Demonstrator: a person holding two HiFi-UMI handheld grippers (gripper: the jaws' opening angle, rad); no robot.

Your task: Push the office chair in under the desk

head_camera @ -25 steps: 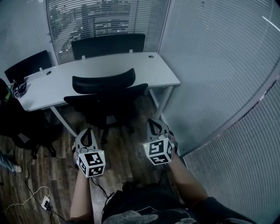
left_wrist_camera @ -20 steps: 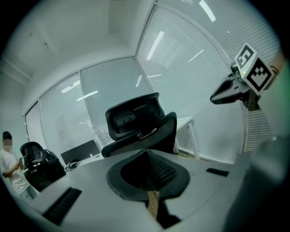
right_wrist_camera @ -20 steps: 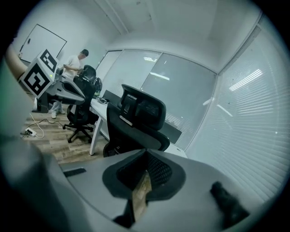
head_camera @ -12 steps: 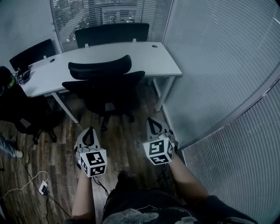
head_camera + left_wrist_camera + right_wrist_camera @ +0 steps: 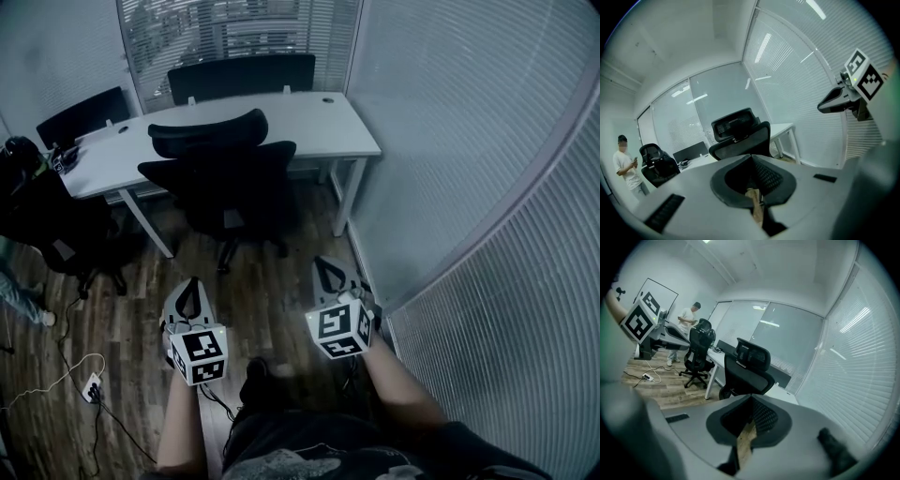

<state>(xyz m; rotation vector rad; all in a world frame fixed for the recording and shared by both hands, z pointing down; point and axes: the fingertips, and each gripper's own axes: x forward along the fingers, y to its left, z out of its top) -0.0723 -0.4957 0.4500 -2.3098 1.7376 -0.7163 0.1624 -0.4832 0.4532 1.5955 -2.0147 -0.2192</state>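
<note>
One office chair [image 5: 220, 183] is standing at one desk's [image 5: 314, 127] near edge while the left gripper [image 5: 191, 281] and right gripper [image 5: 327, 266] are hovering clenched, empty.

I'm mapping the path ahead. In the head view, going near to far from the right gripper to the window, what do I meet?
right gripper → wooden floor → office chair → desk → black chair behind the desk → window blinds
</note>
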